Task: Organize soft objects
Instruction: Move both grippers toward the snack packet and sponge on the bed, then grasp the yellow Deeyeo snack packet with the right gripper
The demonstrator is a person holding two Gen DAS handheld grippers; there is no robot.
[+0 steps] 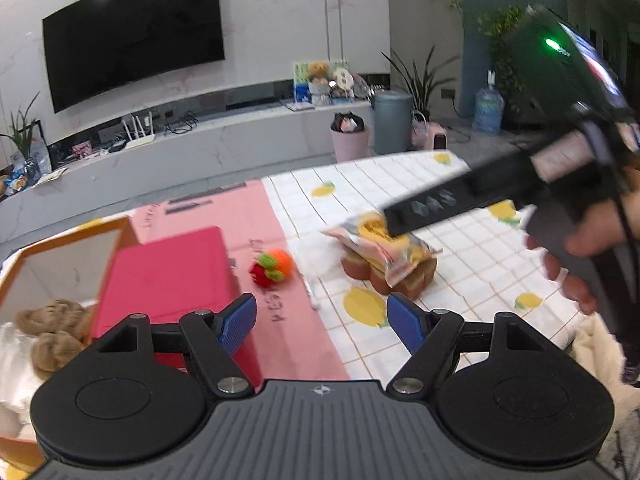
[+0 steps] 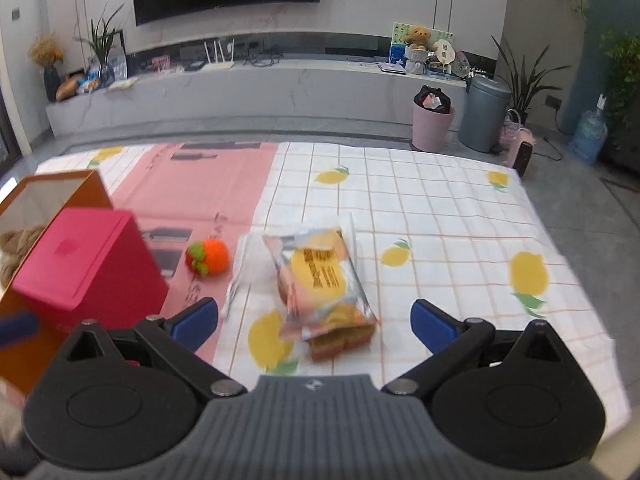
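A packet of small brown cakes (image 2: 328, 280) in a shiny wrapper lies on the lemon-print cloth, seen also as the packet (image 1: 384, 256) in the left wrist view. A crocheted orange-and-red fruit (image 2: 208, 260) rests on the pink mat, the same fruit (image 1: 274, 267) showing from the left. My right gripper (image 2: 314, 322) hangs open just in front of the packet, with nothing between its blue pads. My left gripper (image 1: 322, 322) is open and empty too, short of the fruit and packet. The right gripper's body (image 1: 520, 184) and a hand cross above the packet.
An orange box (image 1: 60, 248) with a pink-red lid (image 1: 168, 276) standing against it sits at the left; a tan knitted item (image 1: 52, 332) lies inside. A clear empty wrapper (image 2: 250, 264) lies beside the packet. Bins (image 2: 434, 124) stand on the floor beyond the table.
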